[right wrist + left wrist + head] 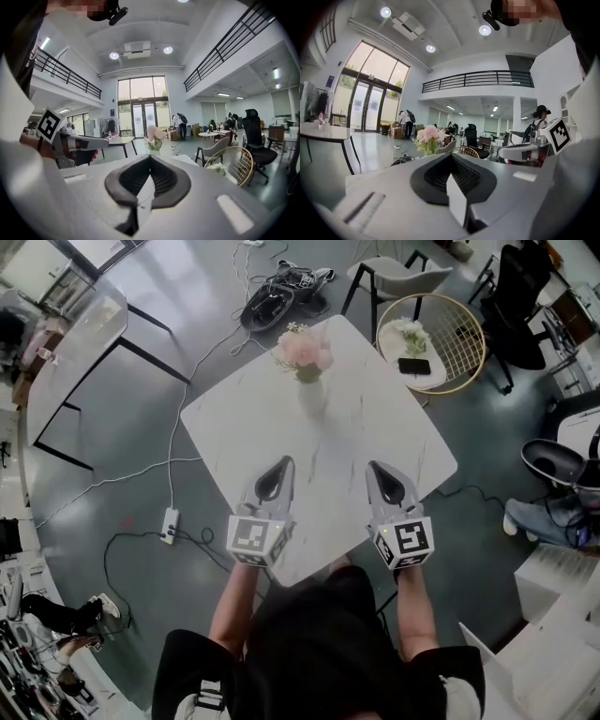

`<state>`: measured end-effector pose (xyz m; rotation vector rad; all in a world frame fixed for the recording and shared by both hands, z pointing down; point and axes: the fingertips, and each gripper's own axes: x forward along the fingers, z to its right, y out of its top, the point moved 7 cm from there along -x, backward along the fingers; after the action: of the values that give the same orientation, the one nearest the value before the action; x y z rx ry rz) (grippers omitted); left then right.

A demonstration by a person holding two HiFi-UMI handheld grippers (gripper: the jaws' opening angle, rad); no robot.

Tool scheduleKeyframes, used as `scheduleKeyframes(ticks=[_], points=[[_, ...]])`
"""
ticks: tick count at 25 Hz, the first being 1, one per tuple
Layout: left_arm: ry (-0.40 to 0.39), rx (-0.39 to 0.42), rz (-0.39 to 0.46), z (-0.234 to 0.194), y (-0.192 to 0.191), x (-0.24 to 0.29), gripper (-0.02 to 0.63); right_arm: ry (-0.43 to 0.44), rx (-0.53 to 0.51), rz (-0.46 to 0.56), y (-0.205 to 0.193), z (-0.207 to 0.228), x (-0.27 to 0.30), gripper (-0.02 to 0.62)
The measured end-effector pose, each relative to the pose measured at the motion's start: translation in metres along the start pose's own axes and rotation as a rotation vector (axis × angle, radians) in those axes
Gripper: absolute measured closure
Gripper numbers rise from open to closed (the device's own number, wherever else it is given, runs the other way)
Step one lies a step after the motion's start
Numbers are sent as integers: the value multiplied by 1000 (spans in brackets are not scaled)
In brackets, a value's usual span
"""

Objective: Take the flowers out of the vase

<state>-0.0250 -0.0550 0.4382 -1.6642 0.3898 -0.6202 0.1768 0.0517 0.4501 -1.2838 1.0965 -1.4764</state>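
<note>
Pink flowers (303,351) are sitting in the white vase (311,395), looking light, soft, crushable, so pinching the stems just above the vase rim seems best; left gripper (283,465) and right gripper (376,468) are hovering closed and empty, short of the vase

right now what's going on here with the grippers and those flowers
A person holds a gripper in each hand over the near side of a white table. The left gripper and the right gripper are both shut and empty, pointing toward the vase. The pink flowers sit in the vase on the far part of the table, untouched, well apart from both grippers.
</note>
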Motion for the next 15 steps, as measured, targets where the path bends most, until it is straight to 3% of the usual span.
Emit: scheduleKeyframes(ticks=[15], points=[[146, -19, -2, -41, -5, 46, 598, 161, 6, -29, 2, 37, 98, 592]])
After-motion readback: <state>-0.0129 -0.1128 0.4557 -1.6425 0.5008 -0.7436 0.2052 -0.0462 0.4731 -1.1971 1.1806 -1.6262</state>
